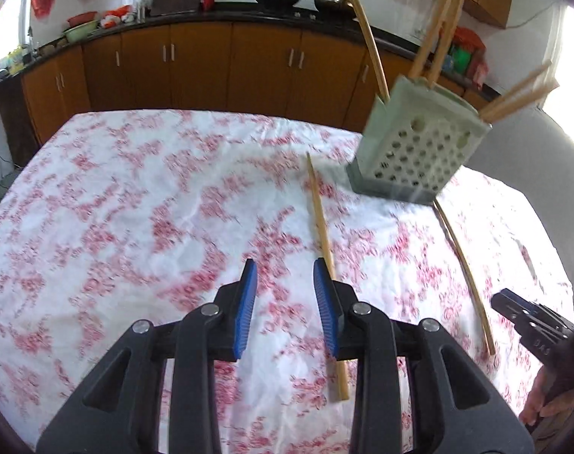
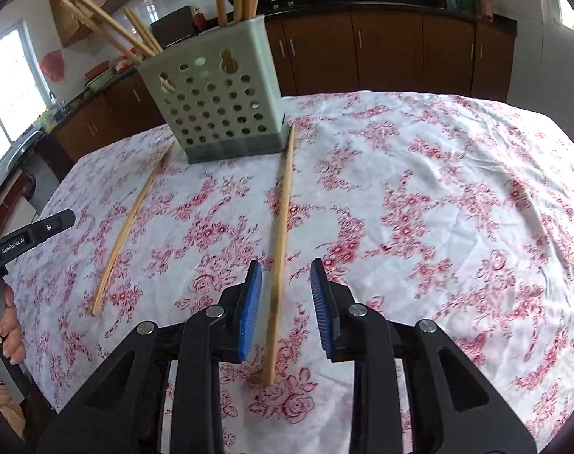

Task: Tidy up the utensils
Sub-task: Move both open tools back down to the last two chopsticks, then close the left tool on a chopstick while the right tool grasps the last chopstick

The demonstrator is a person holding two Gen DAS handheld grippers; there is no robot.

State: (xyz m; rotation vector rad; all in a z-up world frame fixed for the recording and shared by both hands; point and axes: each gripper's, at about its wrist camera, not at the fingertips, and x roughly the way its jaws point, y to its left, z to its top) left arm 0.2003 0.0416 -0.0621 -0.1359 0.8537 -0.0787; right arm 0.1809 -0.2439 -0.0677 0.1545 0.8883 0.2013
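Right wrist view: my right gripper [image 2: 286, 265] stands spread over the flowered tablecloth [image 2: 438, 196], one chopstick [image 2: 282, 223] lying between its blue pads [image 2: 250, 302], apparently untouched. Left wrist view: my left gripper [image 1: 285, 265], also parted and empty, hovers beside the second loose chopstick [image 1: 322, 234], which passes under its right finger. Two chopsticks lie loose; the perforated holder [image 2: 215, 98], upper centre, carries roughly eight more, blurred.

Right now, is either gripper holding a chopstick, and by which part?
Neither. The right gripper straddles a chopstick near its close end, pads apart from it. The left gripper is open, empty.
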